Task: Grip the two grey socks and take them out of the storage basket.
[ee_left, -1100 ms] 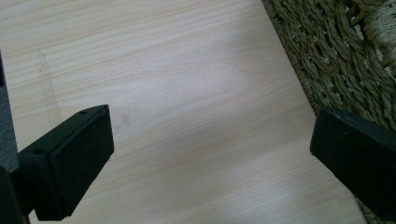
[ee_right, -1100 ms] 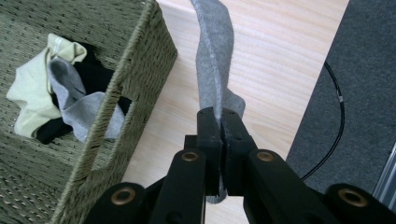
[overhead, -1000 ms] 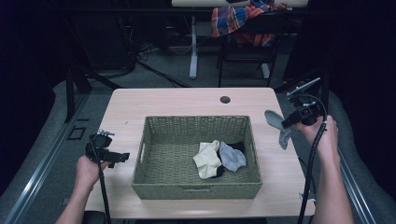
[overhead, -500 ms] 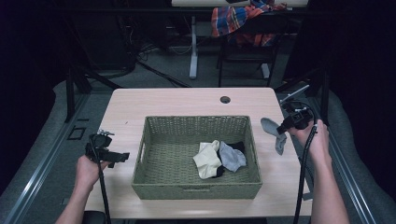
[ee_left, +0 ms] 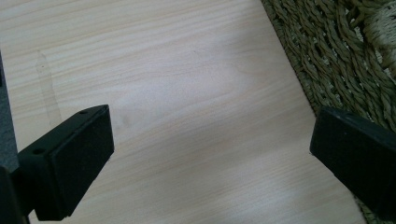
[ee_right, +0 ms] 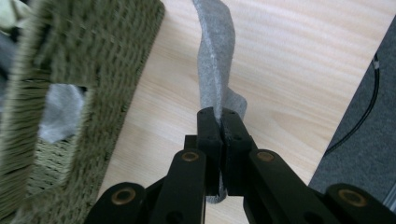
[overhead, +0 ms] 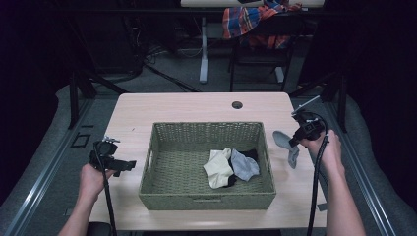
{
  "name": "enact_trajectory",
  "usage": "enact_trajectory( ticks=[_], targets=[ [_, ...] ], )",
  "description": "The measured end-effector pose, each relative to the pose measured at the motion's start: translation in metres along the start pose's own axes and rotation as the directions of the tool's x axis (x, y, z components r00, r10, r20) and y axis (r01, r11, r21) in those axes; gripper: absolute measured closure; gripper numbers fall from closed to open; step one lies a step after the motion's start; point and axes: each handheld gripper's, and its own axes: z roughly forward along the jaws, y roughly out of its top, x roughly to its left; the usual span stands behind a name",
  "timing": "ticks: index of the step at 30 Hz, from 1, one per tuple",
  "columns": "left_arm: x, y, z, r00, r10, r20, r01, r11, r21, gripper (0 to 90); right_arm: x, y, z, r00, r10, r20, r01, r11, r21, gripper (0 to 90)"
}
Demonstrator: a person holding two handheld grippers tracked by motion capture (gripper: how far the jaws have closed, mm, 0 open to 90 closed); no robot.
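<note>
i am clamping the right gripper (ee_right: 219, 116) on the grey sock (ee_right: 215, 56) by the table's right edge, clearing the basket (overhead: 147, 167); left gripper (ee_left: 210, 144) is idling, jaws apart.

Grey sock (overhead: 286, 146), plain, heathered in the right gripper view, pinched in black right gripper (overhead: 295, 140). Black left gripper (overhead: 129, 165). Basket (overhead: 162, 147) olive green, woven twisted-cord pattern. Inside it: cream sock (overhead: 218, 168), light grey sock (overhead: 244, 165), black sock (overhead: 249, 154). Tabletop (overhead: 196, 108) pale wood, fine straight grain; dark round hole (overhead: 237, 104) near its far edge. Cloth (overhead: 255, 19) on a chair behind the table: red, orange and blue plaid. Floor (overhead: 49, 162) grey.
</note>
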Motion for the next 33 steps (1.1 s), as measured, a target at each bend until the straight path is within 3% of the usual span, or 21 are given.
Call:
enact_trajectory(
  ticks=[1,2,13,15,16,19,21,24,28,30,31,32,33],
  targets=[
    [0.0,0.0,0.0,1.0,0.0,-0.002,0.0,1.0,-0.004,0.0,-0.002,0.001,0.001,0.9999,-0.016,-0.002,0.016,0.999,0.031,88.5],
    [0.001,0.0,-0.001,1.0,0.0,-0.001,0.0,1.0,0.0,0.0,-0.001,0.001,0.006,1.0,0.004,0.002,-0.004,1.0,0.019,88.5],
    [0.0,0.0,0.0,1.0,-0.001,-0.002,0.001,1.0,-0.001,0.0,-0.009,0.001,0.035,0.9997,0.013,-0.019,-0.011,0.993,0.116,88.0],
    [0.0,0.0,0.0,1.0,0.0,0.0,0.0,1.0,0.001,0.0,-0.01,0.001,0.039,0.9997,0.013,-0.022,-0.01,0.99,0.138,78.9],
    [0.0,0.0,0.0,1.0,0.001,-0.001,-0.001,1.0,0.001,0.0,-0.009,0.0,0.038,0.9995,0.021,-0.022,-0.019,0.992,0.122,74.6],
    [0.0,0.0,0.0,1.0,0.0,0.0,0.0,1.0,0.001,0.0,-0.007,0.001,0.027,0.9996,0.017,-0.023,-0.015,0.996,0.092,57.8],
    [0.0,0.0,0.0,1.0,0.001,0.001,-0.001,1.0,0.001,0.0,-0.006,0.001,0.022,0.9997,0.013,-0.023,-0.011,0.997,0.082,54.5],
    [0.0,0.0,0.0,1.0,0.002,0.001,-0.002,1.0,0.0,0.0,-0.001,0.001,0.005,0.9996,0.002,-0.027,-0.001,1.0,0.028,41.0],
    [0.0,0.0,-0.001,1.0,0.001,0.001,-0.001,1.0,0.0,0.0,0.012,0.001,-0.022,0.9978,-0.055,-0.036,0.054,0.998,-0.031,26.2],
    [0.0,0.0,0.0,1.0,0.001,-0.004,-0.001,1.0,-0.006,0.0,0.016,0.001,-0.026,0.9976,-0.06,-0.035,0.059,0.997,-0.042,23.1],
    [0.0,0.0,0.0,1.0,0.001,-0.001,-0.001,1.0,-0.002,0.0,0.025,0.002,-0.035,0.9952,-0.094,-0.028,0.092,0.995,-0.049,18.7],
    [0.0,0.0,0.0,1.0,0.001,-0.001,-0.001,1.0,-0.002,0.0,0.025,0.002,-0.035,0.9952,-0.094,-0.028,0.092,0.995,-0.049,18.7],
    [0.0,0.0,0.0,1.0,0.0,-0.003,0.0,1.0,-0.004,0.0,0.037,0.004,-0.043,0.9909,-0.13,-0.034,0.128,0.99,-0.06,15.4]
  ],
)
